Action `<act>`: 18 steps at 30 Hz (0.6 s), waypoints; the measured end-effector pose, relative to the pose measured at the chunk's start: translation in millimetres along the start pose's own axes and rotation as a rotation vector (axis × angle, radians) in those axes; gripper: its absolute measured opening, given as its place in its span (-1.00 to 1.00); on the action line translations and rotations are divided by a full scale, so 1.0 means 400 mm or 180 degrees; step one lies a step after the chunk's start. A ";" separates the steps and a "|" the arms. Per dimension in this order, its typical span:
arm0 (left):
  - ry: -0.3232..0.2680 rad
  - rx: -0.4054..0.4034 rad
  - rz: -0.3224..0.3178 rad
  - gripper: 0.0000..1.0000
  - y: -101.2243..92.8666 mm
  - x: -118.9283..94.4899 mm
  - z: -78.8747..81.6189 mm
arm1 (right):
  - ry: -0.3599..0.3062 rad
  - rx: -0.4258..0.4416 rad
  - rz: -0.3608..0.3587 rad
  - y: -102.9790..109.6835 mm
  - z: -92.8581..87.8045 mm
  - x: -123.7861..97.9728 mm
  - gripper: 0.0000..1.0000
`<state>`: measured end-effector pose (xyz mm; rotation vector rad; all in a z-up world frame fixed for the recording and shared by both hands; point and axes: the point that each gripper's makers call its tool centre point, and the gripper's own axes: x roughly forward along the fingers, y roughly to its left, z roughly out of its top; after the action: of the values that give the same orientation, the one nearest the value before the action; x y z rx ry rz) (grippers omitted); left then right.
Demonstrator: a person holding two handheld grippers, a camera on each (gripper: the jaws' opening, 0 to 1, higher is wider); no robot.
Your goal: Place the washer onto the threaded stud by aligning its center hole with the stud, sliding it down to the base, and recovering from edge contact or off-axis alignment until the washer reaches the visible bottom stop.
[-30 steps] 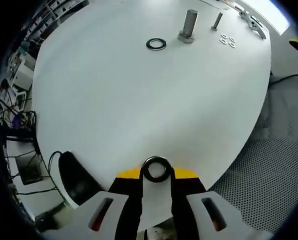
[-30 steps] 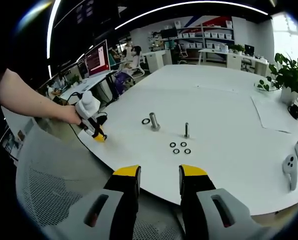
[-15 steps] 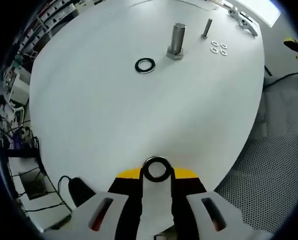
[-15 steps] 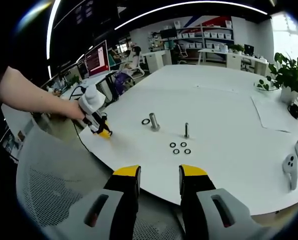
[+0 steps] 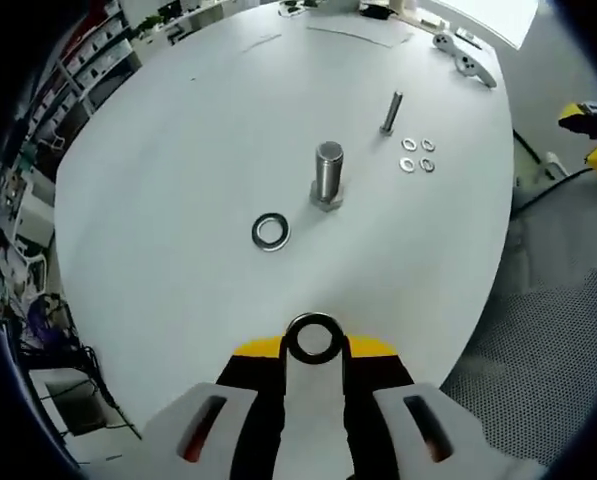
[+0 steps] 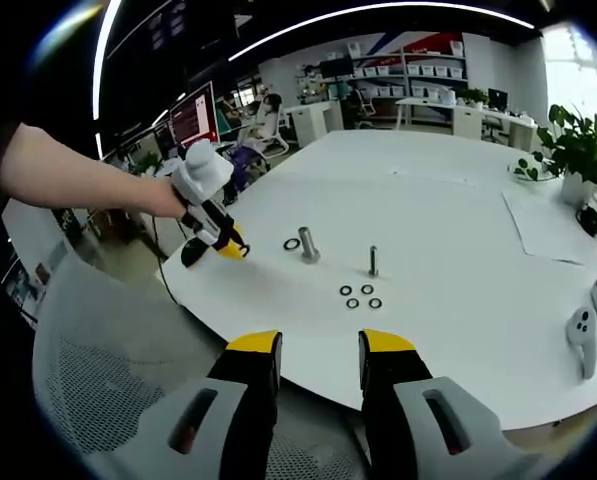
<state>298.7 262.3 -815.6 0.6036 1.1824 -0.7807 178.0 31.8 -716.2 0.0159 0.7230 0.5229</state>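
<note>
Your left gripper (image 5: 315, 345) hangs over the white table (image 5: 178, 130), jaws parted with nothing between them. Mid-frame in the left gripper view, the washer (image 5: 271, 231) lies flat just lower left of the upright threaded stud (image 5: 327, 176). Your right gripper (image 6: 318, 350) is released, empty, at the table's near edge.

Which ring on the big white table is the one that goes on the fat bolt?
Find the fat bolt standing in the middle of the white table. The big washer lies flat beside it, alone. It is darker and much larger than the three small washers clustered by the thin bolt.
</note>
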 end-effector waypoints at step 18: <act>-0.0184 0.0254 -0.0060 -0.63 -0.011 -0.017 0.157 | -0.0017 0.0023 -0.0017 -0.003 0.002 -0.001 -0.34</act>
<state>330.1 212.8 -791.5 0.6323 1.1095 -0.8591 178.7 30.6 -715.5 0.0221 0.7196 0.5149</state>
